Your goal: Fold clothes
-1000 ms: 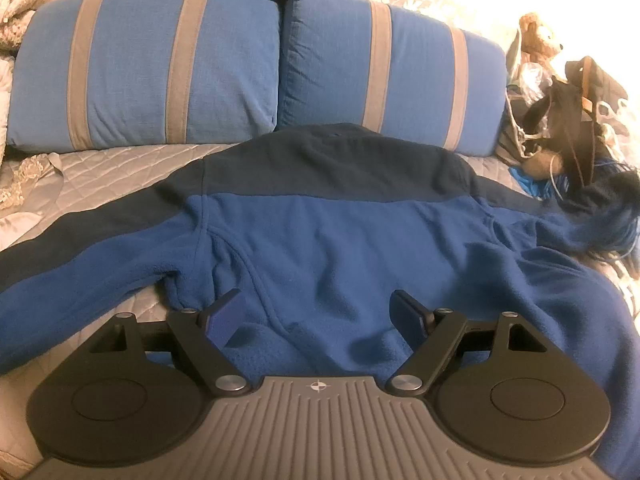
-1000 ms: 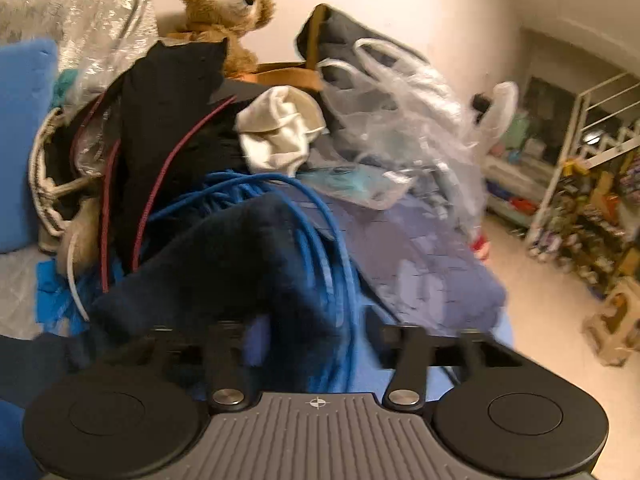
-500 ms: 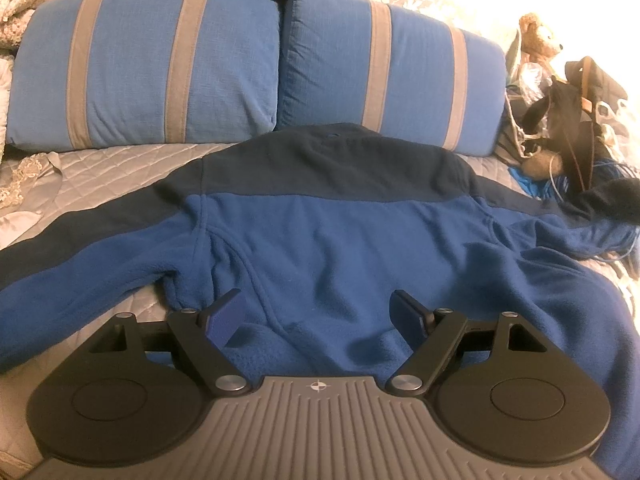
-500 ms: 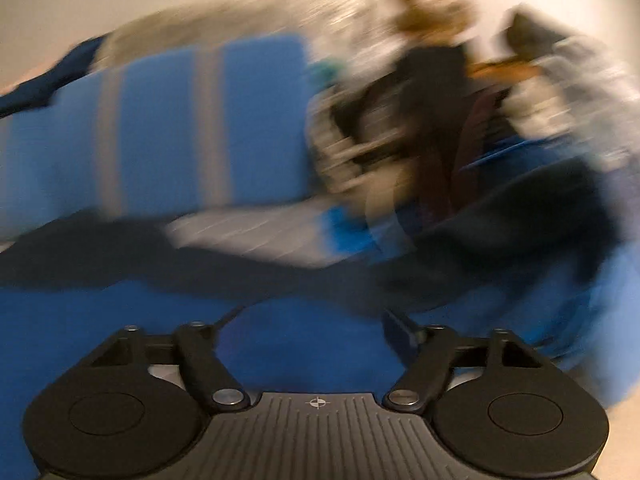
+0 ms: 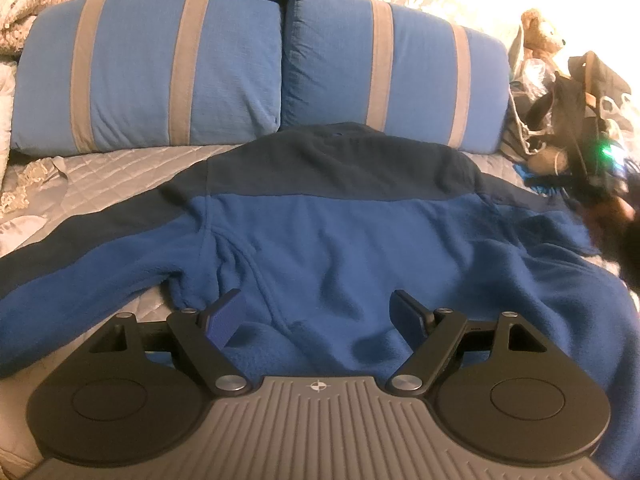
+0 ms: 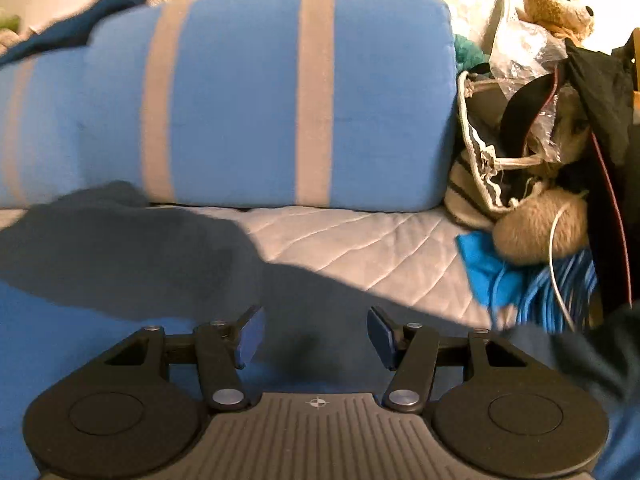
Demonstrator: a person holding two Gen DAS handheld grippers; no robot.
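The blue fleece jacket (image 5: pixel 340 248) lies spread flat on the quilted bed (image 5: pixel 100 184), collar touching two striped pillows (image 5: pixel 160 72); clutter crowds the right edge. The left gripper (image 5: pixel 318 316) tilts down over the near hem, fingers wide, holding nothing. The right gripper (image 6: pixel 316 332) hovers over the right shoulder, fingers closing, pads gripping nothing. Only its view shows the teddy bear (image 6: pixel 556 0) close.

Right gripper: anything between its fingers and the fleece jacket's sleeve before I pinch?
Nothing visible. The right gripper sits just over the fleece jacket, jaws closing with only its dark shoulder fabric below them. The clutter pile with its blue cable lies off to the right, clear of the fingers.
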